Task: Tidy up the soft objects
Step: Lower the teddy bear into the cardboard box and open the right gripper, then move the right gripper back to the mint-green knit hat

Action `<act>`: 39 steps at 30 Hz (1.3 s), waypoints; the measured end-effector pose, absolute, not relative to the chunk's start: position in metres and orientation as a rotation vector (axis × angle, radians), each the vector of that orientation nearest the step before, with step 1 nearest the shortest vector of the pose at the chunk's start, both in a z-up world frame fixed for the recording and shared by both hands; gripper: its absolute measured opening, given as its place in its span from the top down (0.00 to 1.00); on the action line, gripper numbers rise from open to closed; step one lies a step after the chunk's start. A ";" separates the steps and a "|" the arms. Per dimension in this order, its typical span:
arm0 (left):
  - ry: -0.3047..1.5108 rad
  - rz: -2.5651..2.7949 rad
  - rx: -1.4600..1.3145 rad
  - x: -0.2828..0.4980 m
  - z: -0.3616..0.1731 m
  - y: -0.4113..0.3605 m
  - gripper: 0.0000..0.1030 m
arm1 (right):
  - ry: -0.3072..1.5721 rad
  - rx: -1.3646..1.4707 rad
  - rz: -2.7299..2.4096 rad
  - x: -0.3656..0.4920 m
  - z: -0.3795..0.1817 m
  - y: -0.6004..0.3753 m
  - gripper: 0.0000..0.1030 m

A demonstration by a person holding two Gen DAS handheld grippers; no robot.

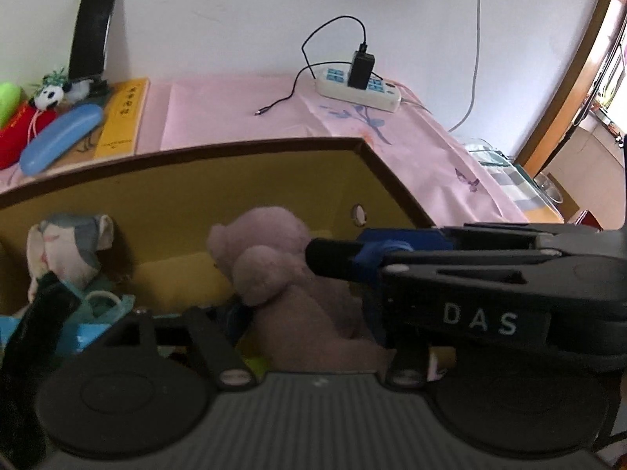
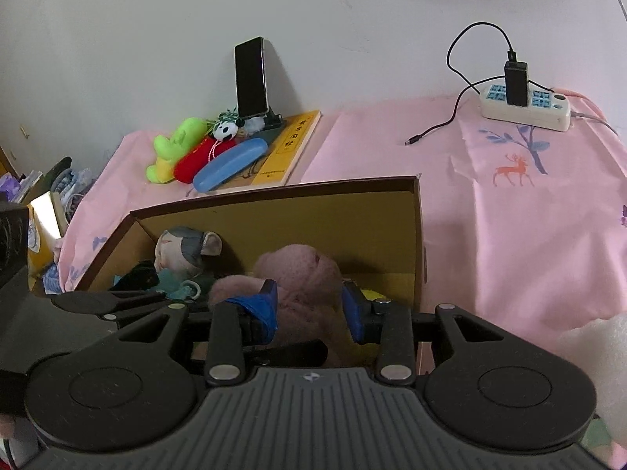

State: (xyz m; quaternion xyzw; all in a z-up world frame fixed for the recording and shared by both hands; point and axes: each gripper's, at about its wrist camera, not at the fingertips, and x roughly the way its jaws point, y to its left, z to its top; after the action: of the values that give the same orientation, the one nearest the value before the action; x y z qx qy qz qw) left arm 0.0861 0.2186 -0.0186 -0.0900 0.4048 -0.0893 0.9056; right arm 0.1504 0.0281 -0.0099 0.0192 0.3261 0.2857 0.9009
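Reaching down into the cardboard box (image 2: 274, 211), my right hand-held gripper (image 2: 309, 305) has its blue pads on either side of the pink plush bear (image 2: 301, 274), pinching it at what looks like the body; the pads press into the fur on both flanks. The bear sits inside the box, near the middle of the floor, head toward the far wall, so its long axis runs away from me, roughly along the line my fingers point.

My left hand-held gripper (image 1: 203, 297) is spread. In the left wrist view one finger lies low at the left beside the teal fabric (image 1: 98, 305), and the bear is between the two fingers, but I see no pad pressing on it. The black and blue finger crossing that view from the right belongs to my right hand, touching the bear's side (image 1: 274, 266).

So the right hand is the one on the bear, and I judge the next move is either to let it settle or to nudge it toward the grey-and-white doll (image 2: 184, 250) in the far left corner.

Hidden: the bear's lower half and the box floor beneath, covered by both tool bodies. Something yellow (image 2: 372, 293) shows behind my right pad; I cannot tell what it is.
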 end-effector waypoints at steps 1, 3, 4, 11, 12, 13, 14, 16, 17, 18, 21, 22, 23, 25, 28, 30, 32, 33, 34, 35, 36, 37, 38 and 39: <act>0.831 -0.175 -0.187 0.085 -0.017 0.220 0.47 | 0.677 0.051 0.591 0.151 -0.010 0.026 0.80; 0.819 -0.168 -0.191 0.080 -0.013 0.222 0.45 | 0.673 0.066 0.585 0.149 -0.009 0.023 0.80; 0.813 -0.162 -0.190 0.077 -0.011 0.223 0.43 | 0.672 0.069 0.581 0.147 -0.008 0.022 0.80; 0.766 -0.141 -0.130 0.050 0.010 0.212 0.34 | 0.646 0.080 0.561 0.129 -0.002 0.017 0.80; 0.756 -0.141 -0.120 0.046 0.014 0.210 0.33 | 0.642 0.081 0.561 0.126 -0.001 0.016 0.80; 0.746 -0.141 -0.111 0.041 0.017 0.208 0.33 | 0.637 0.085 0.560 0.122 0.000 0.016 0.80; 0.738 -0.141 -0.102 0.036 0.020 0.206 0.33 | 0.634 0.088 0.559 0.119 0.001 0.015 0.80; 0.722 -0.136 -0.086 0.027 0.024 0.202 0.33 | 0.631 0.095 0.555 0.114 0.003 0.013 0.80; 0.717 -0.131 -0.079 0.023 0.026 0.200 0.33 | 0.629 0.098 0.553 0.110 0.004 0.012 0.80; 0.713 -0.124 -0.073 0.019 0.028 0.199 0.33 | 0.627 0.100 0.553 0.107 0.005 0.011 0.80; 0.700 -0.097 -0.061 0.007 0.033 0.194 0.33 | 0.612 0.104 0.545 0.096 0.008 0.008 0.79; 0.697 -0.088 -0.057 0.003 0.034 0.193 0.33 | 0.605 0.105 0.541 0.092 0.009 0.007 0.79; 0.695 -0.075 -0.050 -0.001 0.036 0.191 0.33 | 0.600 0.104 0.537 0.088 0.010 0.007 0.79; 0.688 -0.051 -0.040 -0.008 0.039 0.188 0.33 | 0.589 0.101 0.527 0.079 0.013 0.004 0.79; 0.682 -0.016 -0.032 -0.019 0.044 0.182 0.33 | 0.575 0.074 0.495 0.066 0.014 0.003 0.79; 0.681 0.001 -0.028 -0.026 0.045 0.177 0.32 | 0.560 0.056 0.474 0.058 0.015 0.001 0.79; 0.684 0.023 -0.018 -0.031 0.046 0.173 0.32 | 0.550 0.050 0.464 0.051 0.015 -0.001 0.79; 0.684 0.031 -0.013 -0.034 0.046 0.171 0.32 | 0.545 0.053 0.461 0.047 0.015 -0.003 0.79; 0.683 0.038 -0.009 -0.037 0.046 0.170 0.32 | 0.541 0.055 0.457 0.043 0.015 -0.005 0.79; 0.683 0.044 -0.009 -0.040 0.046 0.169 0.32 | 0.535 0.055 0.451 0.040 0.015 -0.006 0.79; 0.683 0.050 -0.010 -0.043 0.046 0.167 0.32 | 0.529 0.054 0.442 0.036 0.015 -0.007 0.79; 0.684 0.056 -0.012 -0.046 0.046 0.166 0.32 | 0.522 0.052 0.433 0.031 0.014 -0.008 0.79; 0.684 0.065 -0.010 -0.050 0.045 0.164 0.32 | 0.518 0.050 0.426 0.028 0.014 -0.009 0.79; 0.683 0.076 -0.007 -0.052 0.045 0.162 0.31 | 0.517 0.051 0.422 0.024 0.013 -0.011 0.79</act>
State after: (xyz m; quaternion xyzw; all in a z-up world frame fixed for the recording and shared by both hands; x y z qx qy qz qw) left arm -0.0524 0.1623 0.0452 -0.0033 0.3350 0.0375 0.9415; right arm 0.0244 -0.0106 0.0128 0.0250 0.2535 0.2072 0.9446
